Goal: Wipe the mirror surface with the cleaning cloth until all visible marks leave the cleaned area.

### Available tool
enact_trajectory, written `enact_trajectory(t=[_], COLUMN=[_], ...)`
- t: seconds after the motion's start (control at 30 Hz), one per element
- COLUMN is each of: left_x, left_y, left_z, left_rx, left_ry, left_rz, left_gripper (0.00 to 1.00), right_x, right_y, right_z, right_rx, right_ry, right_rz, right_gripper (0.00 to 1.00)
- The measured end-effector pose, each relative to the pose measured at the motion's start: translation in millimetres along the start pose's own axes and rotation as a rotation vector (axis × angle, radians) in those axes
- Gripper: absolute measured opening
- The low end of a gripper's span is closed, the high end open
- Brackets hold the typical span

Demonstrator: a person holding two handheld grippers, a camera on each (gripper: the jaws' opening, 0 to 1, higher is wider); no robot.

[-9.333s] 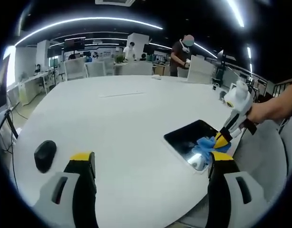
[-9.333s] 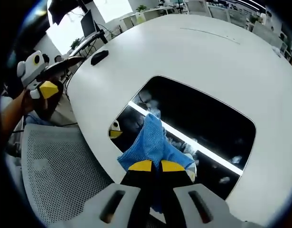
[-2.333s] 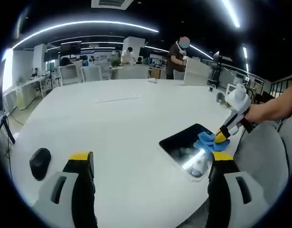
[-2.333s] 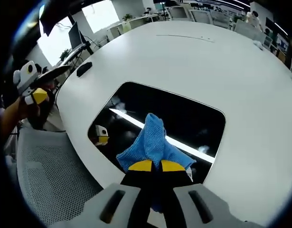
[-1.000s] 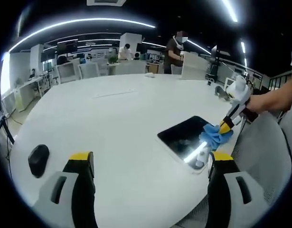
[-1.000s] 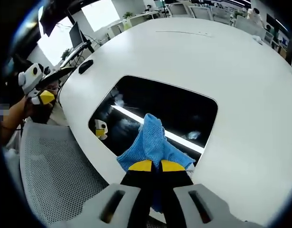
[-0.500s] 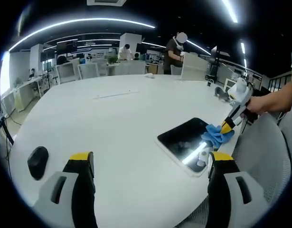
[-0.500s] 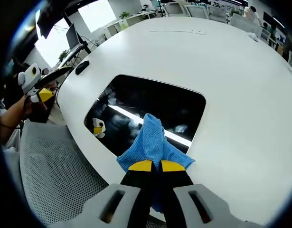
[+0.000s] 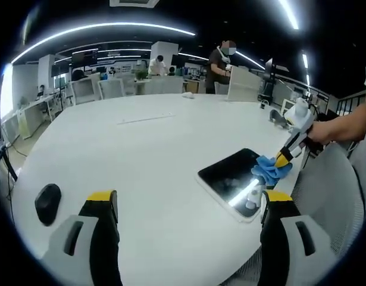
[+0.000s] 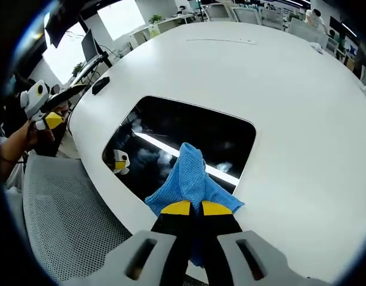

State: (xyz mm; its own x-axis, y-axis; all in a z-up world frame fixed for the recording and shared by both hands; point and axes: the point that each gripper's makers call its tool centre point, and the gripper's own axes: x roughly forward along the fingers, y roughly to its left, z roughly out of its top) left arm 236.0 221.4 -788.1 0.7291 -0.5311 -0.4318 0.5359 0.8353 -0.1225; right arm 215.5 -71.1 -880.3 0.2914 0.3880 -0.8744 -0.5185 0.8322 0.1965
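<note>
A dark rectangular mirror lies flat on the white round table, near its edge. It reflects a ceiling light strip, and pale smudges show on the glass. My right gripper is shut on a blue cleaning cloth, which rests on the mirror's near edge. In the left gripper view the mirror sits right of centre, with the cloth and the right gripper at its far right corner. My left gripper hovers open over the table, nothing between its jaws.
A black computer mouse lies at the table's left. A grey mesh chair stands beside the table edge near the mirror. The left gripper is held by a hand beyond the chair. People and desks stand far behind the table.
The cloth has slid across the mirror from its left part toward the near right edge. In the last half second almost nothing moved. The left gripper stayed open.
</note>
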Motion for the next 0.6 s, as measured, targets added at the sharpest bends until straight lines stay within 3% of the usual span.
enact_trajectory(t=[0.6], left_x=[-1], left_y=[-2.8], left_z=[-0.5], left_rx=[-0.015], left_ry=[-0.003], left_rz=[0.005], left_gripper=[0.99], right_x=[11], right_y=[-18], right_z=[27.3], right_rx=[-0.012], right_ry=[-0.017], right_rz=[-0.027], right_gripper=[0.00])
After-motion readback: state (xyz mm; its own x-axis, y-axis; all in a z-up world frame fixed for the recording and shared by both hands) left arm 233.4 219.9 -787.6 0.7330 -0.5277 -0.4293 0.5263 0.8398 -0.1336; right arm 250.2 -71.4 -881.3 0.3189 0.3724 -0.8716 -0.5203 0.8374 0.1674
